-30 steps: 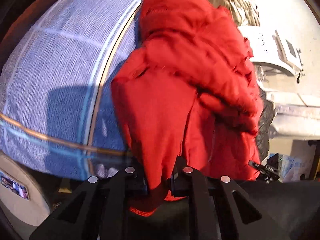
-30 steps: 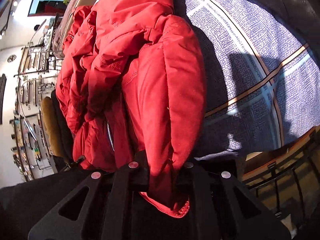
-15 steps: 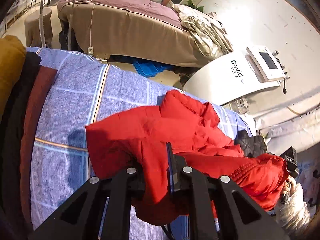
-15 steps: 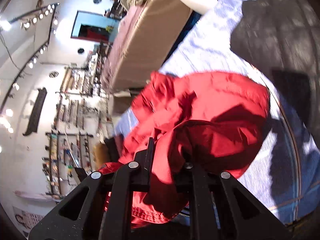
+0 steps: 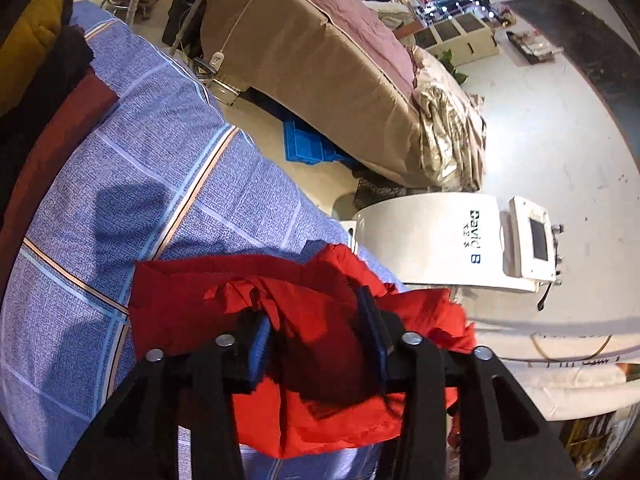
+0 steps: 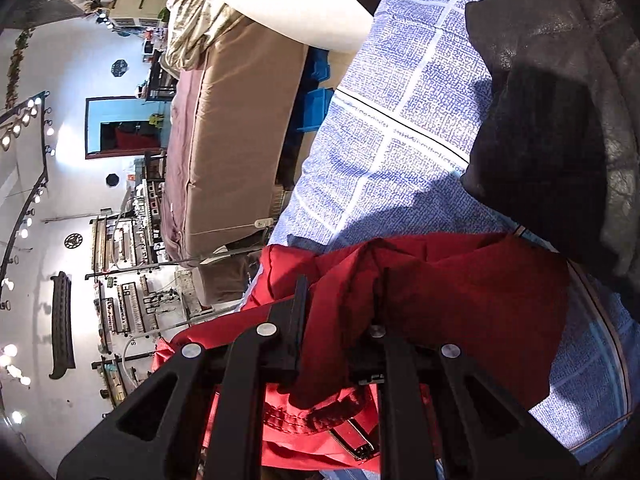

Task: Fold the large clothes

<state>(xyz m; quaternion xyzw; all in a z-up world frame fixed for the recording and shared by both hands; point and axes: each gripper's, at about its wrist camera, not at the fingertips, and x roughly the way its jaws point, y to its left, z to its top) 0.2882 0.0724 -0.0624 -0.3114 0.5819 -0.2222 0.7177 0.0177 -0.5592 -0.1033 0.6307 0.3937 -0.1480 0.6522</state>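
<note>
A red padded jacket (image 5: 320,360) lies bunched on the blue checked bedsheet (image 5: 140,168), right at the fingers of both grippers. My left gripper (image 5: 314,336) is opening: its blue pads (image 5: 256,344) stand apart with loose red fabric lying between them, not pinched. In the right wrist view the jacket (image 6: 460,300) spreads to the right over the sheet (image 6: 400,120). My right gripper (image 6: 340,328) is shut on a thick fold of it, and the zipper and ribbed hem hang below the fingers.
A black leather garment (image 6: 540,120) lies on the sheet beyond the jacket. Dark, maroon and mustard clothes (image 5: 52,92) are piled along the sheet's left side. Past the bed stand a tan massage table (image 5: 320,60), a white machine (image 5: 440,240) and a blue crate (image 5: 304,148).
Both grippers swung the jacket forward, from hanging close before the cameras to lying bunched low on the sheet. The left jaws have parted; the right stay clamped.
</note>
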